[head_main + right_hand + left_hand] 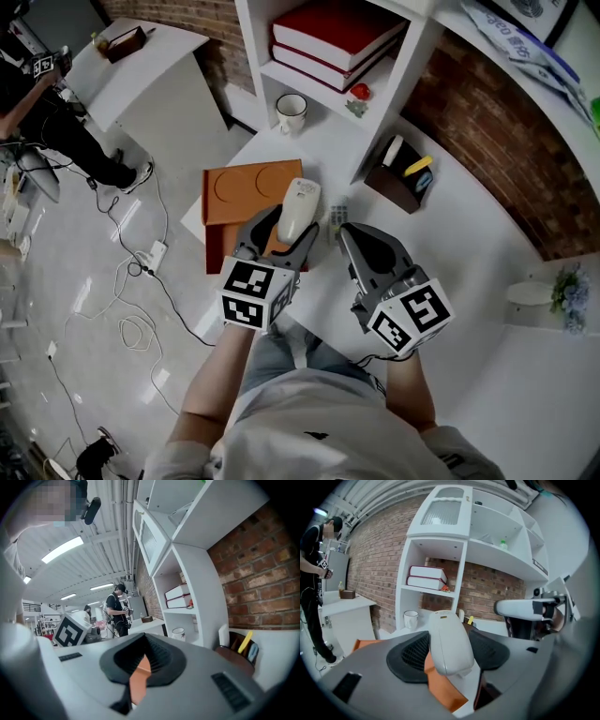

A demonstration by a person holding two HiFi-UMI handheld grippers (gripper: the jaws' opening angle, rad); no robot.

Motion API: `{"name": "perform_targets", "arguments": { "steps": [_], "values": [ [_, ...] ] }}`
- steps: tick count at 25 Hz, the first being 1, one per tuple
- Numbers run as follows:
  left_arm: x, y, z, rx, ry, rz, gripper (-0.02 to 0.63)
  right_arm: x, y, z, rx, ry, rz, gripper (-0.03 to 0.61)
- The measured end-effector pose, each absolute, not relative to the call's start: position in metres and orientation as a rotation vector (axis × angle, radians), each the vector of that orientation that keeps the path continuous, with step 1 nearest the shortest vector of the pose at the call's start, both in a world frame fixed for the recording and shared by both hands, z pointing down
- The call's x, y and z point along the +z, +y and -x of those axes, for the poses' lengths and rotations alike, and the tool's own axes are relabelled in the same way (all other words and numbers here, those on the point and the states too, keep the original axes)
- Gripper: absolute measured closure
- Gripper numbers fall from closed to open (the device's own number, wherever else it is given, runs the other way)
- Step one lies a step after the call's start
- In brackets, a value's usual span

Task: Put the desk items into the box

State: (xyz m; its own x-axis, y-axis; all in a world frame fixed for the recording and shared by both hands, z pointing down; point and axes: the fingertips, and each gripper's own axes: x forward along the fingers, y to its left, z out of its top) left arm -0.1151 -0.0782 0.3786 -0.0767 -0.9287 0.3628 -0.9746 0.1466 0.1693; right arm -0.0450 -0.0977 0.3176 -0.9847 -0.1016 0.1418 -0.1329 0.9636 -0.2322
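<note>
Left gripper (286,232) clamped on white device (300,204), right gripper (349,234) closed empty, orange box (239,187) partly hidden behind.

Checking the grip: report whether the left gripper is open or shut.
Shut: the left gripper clamps the white device between its pads.

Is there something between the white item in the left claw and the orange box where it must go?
Nothing visible stands in the way. The left claw is shut on the white item, which hangs over the right edge of the orange box. The part of the box that shows holds nothing.
</note>
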Motion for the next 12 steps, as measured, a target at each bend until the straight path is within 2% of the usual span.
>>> {"name": "perform_targets", "arguments": {
  "steps": [12],
  "values": [
    [0.394,-0.014,0.164,0.144,-2.157,-1.631,0.333,0.324,-0.051,0.097,0.357,-2.958,0.043,0.569]
  ]
}}
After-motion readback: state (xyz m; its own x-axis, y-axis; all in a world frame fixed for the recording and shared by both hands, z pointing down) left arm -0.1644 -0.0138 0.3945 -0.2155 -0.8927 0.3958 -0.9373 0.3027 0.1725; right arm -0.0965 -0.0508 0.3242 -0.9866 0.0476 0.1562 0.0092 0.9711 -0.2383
